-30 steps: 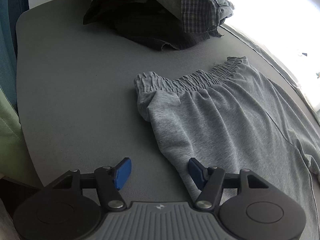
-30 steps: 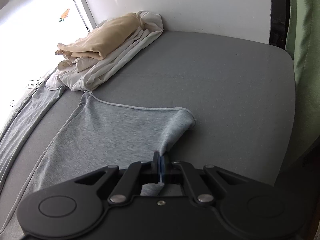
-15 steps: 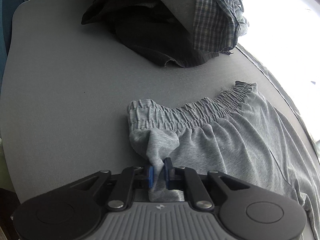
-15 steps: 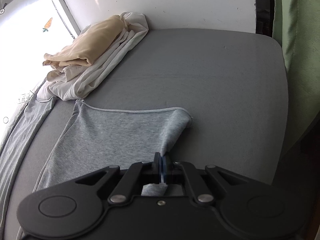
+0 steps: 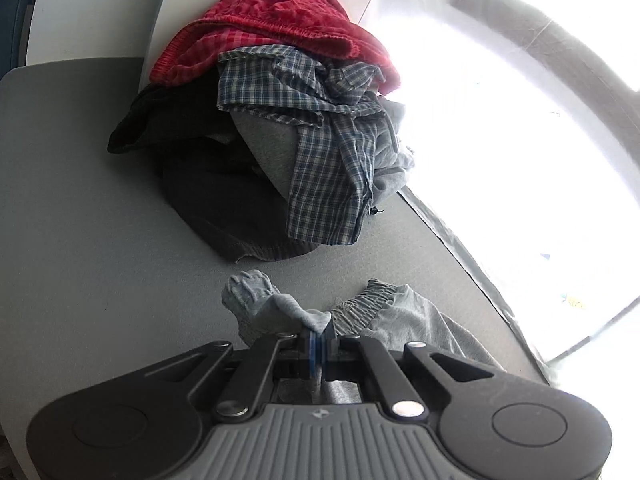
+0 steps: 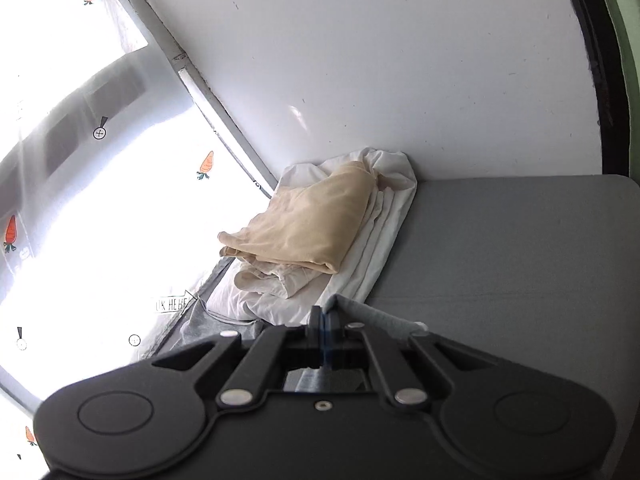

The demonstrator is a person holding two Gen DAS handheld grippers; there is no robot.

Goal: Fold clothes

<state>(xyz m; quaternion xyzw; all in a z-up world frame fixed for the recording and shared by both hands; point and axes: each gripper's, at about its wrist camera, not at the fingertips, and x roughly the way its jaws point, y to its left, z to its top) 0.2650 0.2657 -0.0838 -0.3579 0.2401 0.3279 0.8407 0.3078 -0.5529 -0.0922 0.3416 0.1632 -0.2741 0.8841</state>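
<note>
Light grey shorts (image 5: 416, 320) with a gathered elastic waistband hang lifted off the grey table (image 5: 100, 220). My left gripper (image 5: 318, 338) is shut on a pinch of cloth by the waistband corner, which bunches up just ahead of the blue pads. In the right wrist view my right gripper (image 6: 325, 322) is shut on the hem end of the grey shorts (image 6: 376, 316), whose edge trails off to the right. Most of the garment is hidden below both grippers.
A heap of unfolded clothes stands at the table's far left: a red garment (image 5: 280, 20), a blue checked shirt (image 5: 320, 160) and dark fabric (image 5: 208, 184). Folded beige cloth (image 6: 308, 224) lies on white cloth (image 6: 384, 240) against the white wall. A bright window borders the table.
My left gripper closed on the waistband corner and rose with it. My right gripper, shut on the hem throughout, lifted too, so both views tilted up toward the piles and wall.
</note>
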